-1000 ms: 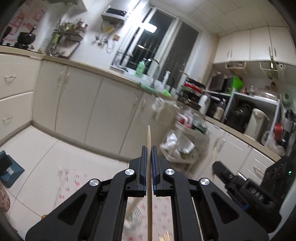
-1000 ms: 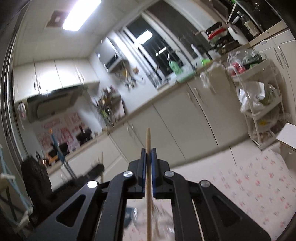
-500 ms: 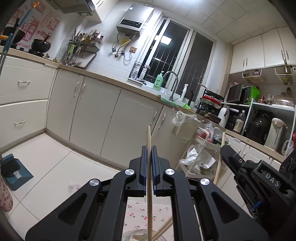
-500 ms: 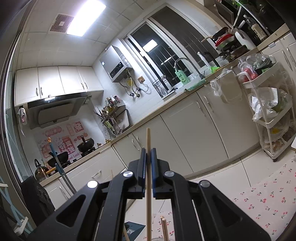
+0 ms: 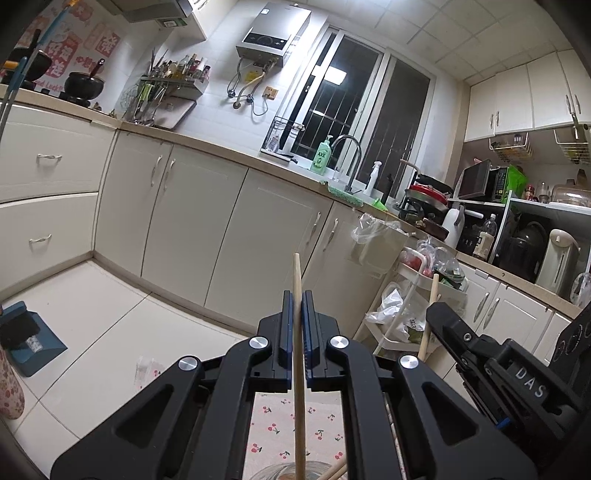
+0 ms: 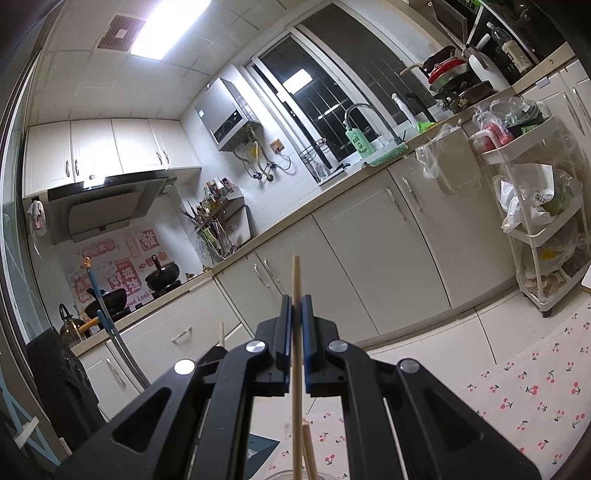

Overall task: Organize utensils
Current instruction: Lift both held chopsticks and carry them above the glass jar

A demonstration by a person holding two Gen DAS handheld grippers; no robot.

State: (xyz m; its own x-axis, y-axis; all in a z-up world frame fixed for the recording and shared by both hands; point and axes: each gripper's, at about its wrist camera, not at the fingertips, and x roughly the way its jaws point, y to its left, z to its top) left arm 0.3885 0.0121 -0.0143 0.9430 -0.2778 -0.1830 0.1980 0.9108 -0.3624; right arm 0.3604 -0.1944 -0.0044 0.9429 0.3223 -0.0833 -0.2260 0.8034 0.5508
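Left tool (image 5: 296, 317) clamps one chopstick (image 5: 298, 373) | right tool (image 6: 295, 321) clamps another (image 6: 295, 354) | both lowered since a second ago; glass jar rim (image 5: 280, 474) now directly beneath | drop-in likely next

Cream cabinets (image 5: 229, 229) run under a long counter (image 5: 221, 146) in a kitchen. A water heater (image 5: 273, 31) hangs beside the dark window (image 5: 354, 110), and a green soap bottle (image 5: 320, 155) stands by the tap (image 5: 349, 155). A white trolley (image 6: 535, 229) holds bags, a blue dustpan (image 5: 31, 338) lies on the floor, and a cherry-print cloth (image 6: 517, 398) shows below
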